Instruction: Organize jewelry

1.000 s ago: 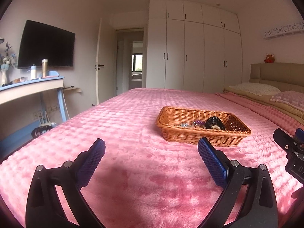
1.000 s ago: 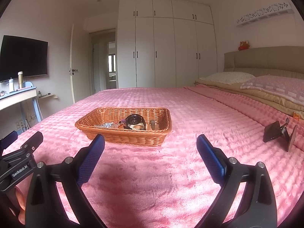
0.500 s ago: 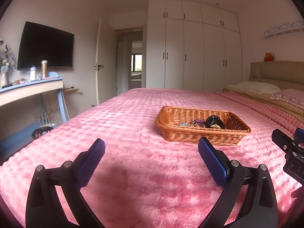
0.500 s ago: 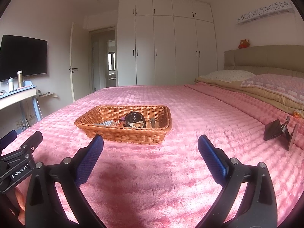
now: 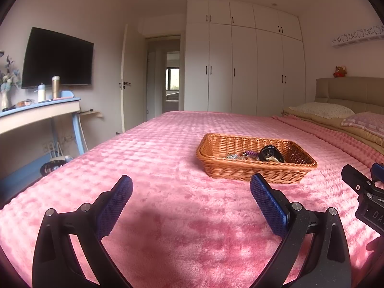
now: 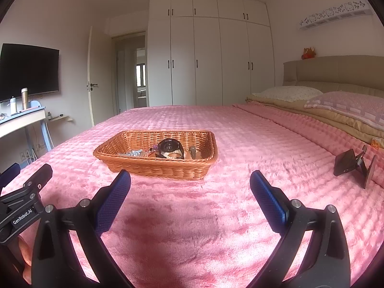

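**Status: both grippers spread and empty; jewelry lies in the basket**

The left gripper (image 5: 190, 187) hangs above the pink bedspread (image 5: 168, 216) with its two fingers wide apart and nothing between them. The right gripper (image 6: 190, 182) stands the same way, fingers apart, nothing held. The wicker basket (image 6: 153, 168) sits on the bedspread ahead of both, nearer the right gripper. Inside it lie the jewelry pieces (image 6: 134, 153) in a loose cluster, just beside a dark round case (image 6: 170, 147) (its contents cannot be made out).

This layout fits either jewelry gathered into the basket or jewelry waiting to be sorted out of it; the views do not settle which.

Hazards, as judged:
- Small chains may slip between the padded fingers or tangle together, because the pieces lie bunched.
- The light basket may slide or tip on the plush cover if a finger catches its rim.
- A dropped piece could sink into the pile and be hard to see.
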The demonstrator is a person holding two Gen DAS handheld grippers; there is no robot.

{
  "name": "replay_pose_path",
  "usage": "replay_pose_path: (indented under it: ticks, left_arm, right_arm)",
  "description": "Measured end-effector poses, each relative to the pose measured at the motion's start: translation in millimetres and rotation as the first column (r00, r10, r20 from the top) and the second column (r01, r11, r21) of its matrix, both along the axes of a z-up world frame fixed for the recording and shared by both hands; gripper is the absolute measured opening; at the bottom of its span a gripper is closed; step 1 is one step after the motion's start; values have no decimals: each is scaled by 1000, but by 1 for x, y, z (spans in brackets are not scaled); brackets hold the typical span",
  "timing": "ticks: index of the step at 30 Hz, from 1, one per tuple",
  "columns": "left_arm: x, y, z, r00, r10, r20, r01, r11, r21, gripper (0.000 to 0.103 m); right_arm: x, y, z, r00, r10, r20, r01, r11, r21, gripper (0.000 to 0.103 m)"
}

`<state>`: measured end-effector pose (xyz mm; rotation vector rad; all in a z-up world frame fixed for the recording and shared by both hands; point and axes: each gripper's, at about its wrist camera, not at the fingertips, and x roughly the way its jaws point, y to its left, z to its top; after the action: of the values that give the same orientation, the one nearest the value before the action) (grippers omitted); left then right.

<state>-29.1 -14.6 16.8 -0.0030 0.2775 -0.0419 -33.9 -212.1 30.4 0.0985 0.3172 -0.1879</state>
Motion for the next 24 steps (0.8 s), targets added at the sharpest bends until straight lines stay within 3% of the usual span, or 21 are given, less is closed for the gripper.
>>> replay_pose_path:
  ticks: [24]
  left_arm:
    - [0,-1,-1,1000,-6,0,6,1000,2,95]
  right_arm:
    - [0,-3,-3,1000,-4,-5,4,1000,18,95]
